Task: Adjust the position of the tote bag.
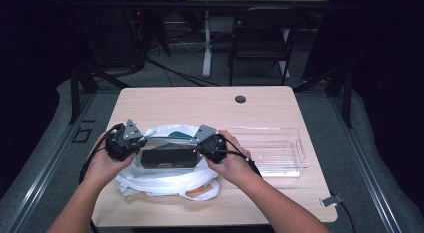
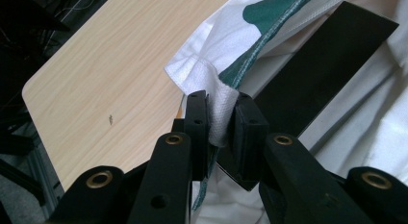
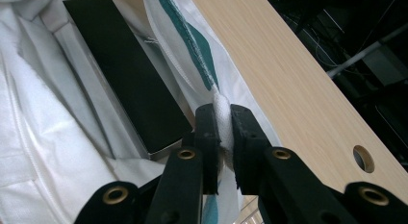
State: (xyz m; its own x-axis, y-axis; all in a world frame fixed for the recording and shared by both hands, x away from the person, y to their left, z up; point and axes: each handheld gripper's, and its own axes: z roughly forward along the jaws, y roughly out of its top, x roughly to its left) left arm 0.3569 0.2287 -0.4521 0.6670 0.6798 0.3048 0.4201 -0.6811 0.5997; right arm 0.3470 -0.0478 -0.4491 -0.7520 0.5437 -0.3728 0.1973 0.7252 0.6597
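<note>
Two hand-held grippers work at one white bag [image 1: 165,180] with green trim lying on the near part of the counter [image 1: 200,100]; the left hand-held gripper [image 2: 219,120] is clamped on a fold of the bag's rim, the cloth pinched between its pads, and the right hand-held gripper [image 3: 222,130] is clamped on the rim at the opposite side, its jaws nearly together on bunched fabric. Between them a flat dark box [image 1: 167,158] lies in the bag's mouth; a clear plastic tray [image 1: 280,153] stands just beside the bag on the right
</note>
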